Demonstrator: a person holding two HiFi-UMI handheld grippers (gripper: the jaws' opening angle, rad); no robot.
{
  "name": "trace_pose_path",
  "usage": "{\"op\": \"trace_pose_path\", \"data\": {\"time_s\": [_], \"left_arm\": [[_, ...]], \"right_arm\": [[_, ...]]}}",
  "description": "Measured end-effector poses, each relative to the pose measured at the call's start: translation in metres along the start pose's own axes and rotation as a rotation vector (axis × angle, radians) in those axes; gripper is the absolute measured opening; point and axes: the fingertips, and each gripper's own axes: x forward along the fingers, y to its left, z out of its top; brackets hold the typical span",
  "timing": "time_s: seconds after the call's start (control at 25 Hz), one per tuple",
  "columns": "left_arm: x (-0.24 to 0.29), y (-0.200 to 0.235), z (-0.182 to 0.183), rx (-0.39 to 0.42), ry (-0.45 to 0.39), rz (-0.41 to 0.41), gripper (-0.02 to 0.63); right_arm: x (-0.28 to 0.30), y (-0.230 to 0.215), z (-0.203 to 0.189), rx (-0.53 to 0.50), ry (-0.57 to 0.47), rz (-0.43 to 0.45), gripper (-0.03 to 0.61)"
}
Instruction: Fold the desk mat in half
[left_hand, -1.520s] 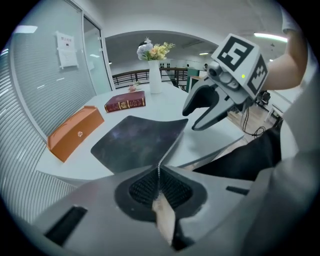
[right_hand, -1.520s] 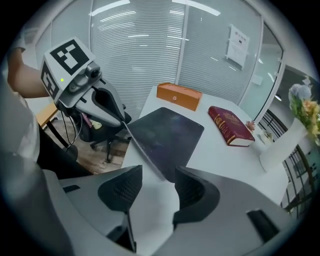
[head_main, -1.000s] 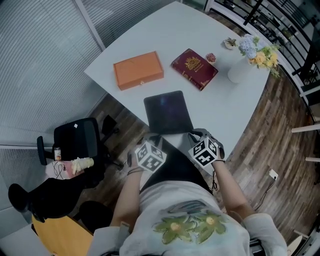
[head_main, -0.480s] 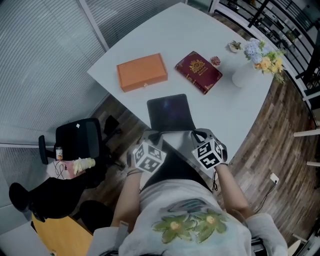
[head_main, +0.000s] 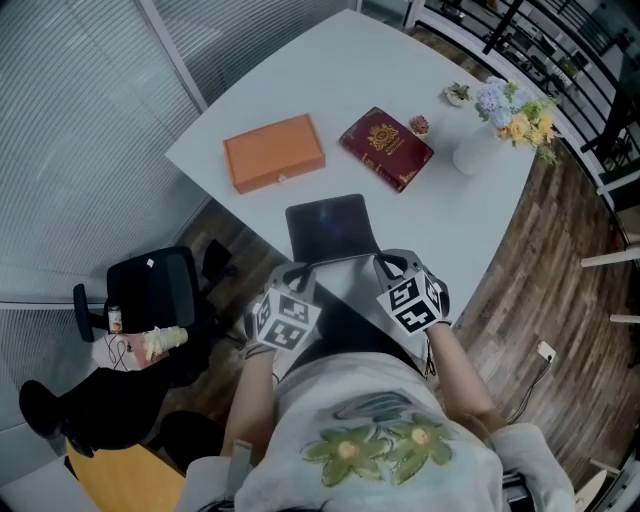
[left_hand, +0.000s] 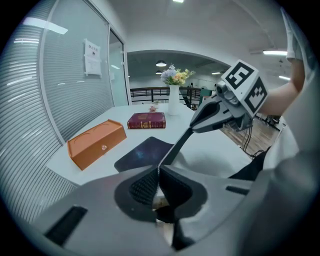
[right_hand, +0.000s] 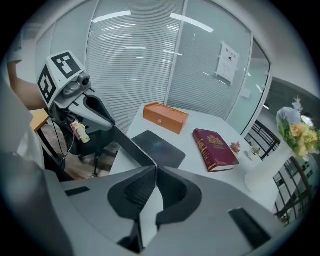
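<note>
Lifted higher: desk mat (head_main: 328, 225) near edge; red book (head_main: 386, 148) title illegible

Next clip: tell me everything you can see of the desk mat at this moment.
The desk mat is a thin, flexible rectangle, dark on top with a pale underside. Its far part lies flat on the white table; its near edge is lifted, underside showing. The left gripper and right gripper each pinch a near corner, jaws shut on it.
</note>
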Motion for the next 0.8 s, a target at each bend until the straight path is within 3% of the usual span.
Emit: {"op": "trace_pose_path", "data": {"time_s": [0.8], "left_arm": [[-0.012, 0.029, 0.035, -0.007, -0.065, -0.002, 0.017]], "right_arm": [[-0.002, -0.026, 0.036, 0.051, -0.065, -0.036, 0.031]]}}
